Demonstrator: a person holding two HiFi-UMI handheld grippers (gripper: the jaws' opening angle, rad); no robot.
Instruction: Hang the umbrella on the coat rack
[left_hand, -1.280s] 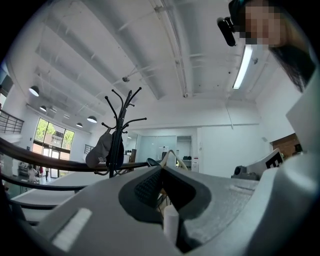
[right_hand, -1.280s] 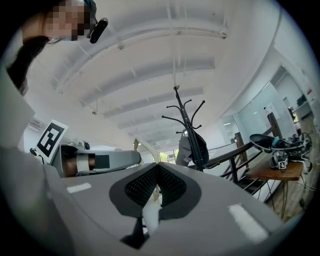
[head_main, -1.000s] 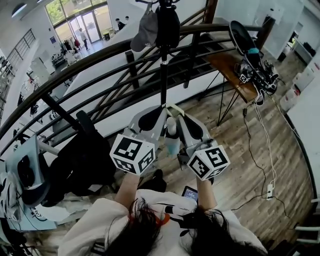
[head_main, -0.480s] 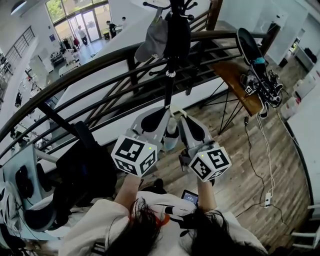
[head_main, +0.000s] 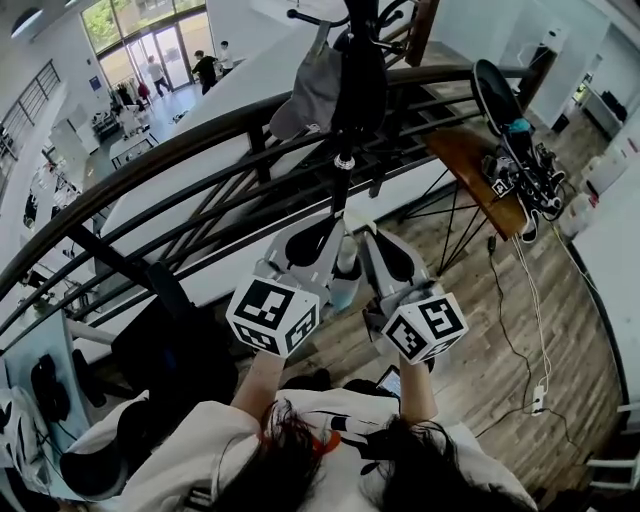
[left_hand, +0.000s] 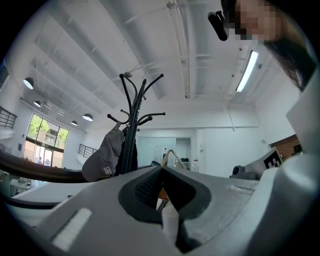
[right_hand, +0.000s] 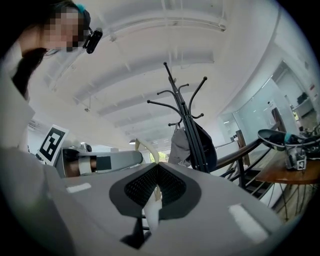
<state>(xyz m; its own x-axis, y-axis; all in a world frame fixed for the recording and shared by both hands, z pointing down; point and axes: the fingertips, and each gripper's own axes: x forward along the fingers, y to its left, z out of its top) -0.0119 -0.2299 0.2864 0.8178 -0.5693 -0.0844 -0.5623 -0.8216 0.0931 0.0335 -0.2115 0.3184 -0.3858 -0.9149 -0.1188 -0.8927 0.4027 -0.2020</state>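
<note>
The folded pale umbrella hangs between my two grippers, its cream strap loop sticking up above them. My left gripper is shut on the strap; so is my right gripper, with the strap pinched in its jaws. The black coat rack stands just beyond the loop, its hooks higher up. A grey cap and a dark bag hang on it. Several upper hooks are bare.
A dark curved railing runs behind the rack, with a drop to a lower floor beyond. A wooden table with black gear stands at the right. A black chair is at the left, and a cable trails on the floor.
Both grippers, still shut on the strap, have come closer to the coat rack. The rack's pole now stands right above the loop.
</note>
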